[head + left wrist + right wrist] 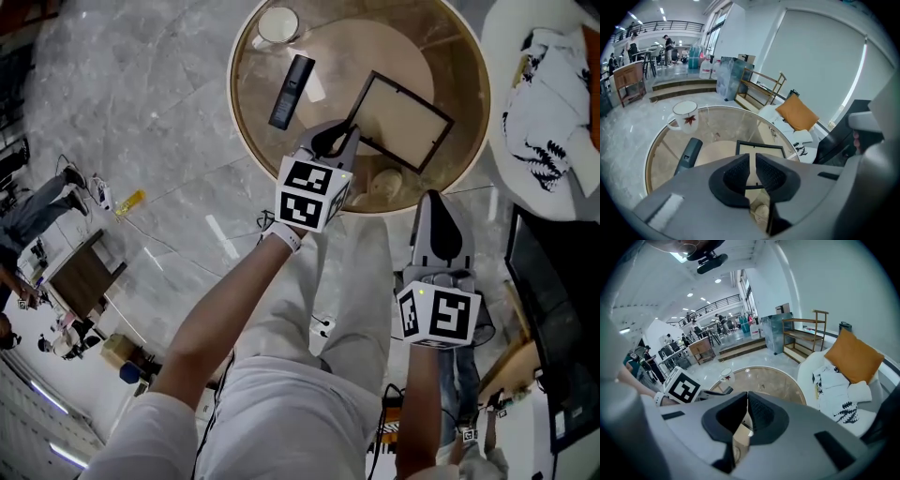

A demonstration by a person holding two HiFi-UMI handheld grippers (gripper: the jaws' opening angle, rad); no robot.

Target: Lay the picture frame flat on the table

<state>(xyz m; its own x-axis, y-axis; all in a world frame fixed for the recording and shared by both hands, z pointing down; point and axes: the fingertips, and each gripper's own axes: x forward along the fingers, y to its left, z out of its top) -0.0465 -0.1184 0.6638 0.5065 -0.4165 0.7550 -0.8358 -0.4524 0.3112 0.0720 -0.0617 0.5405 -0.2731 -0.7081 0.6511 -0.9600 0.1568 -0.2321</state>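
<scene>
The black picture frame (398, 117) with a pale beige middle rests on the round glass table (246, 122), toward its near right side. My left gripper (343, 131) is at the frame's near-left corner. In the left gripper view its jaws (752, 161) stand almost together with a thin gap, and the frame (764, 151) shows just beyond them, its near edge visible through the gap. I see nothing pressed between the pads. My right gripper (433, 202) hovers off the table's near edge, its jaws (747, 399) closed together on nothing.
A dark remote (292, 91) lies left of the frame, and a white mug (277, 25) with a red leaf stands at the far rim. A pale round object (384, 183) shows under the glass. A white chair with patterned cloth (548, 94) stands to the right.
</scene>
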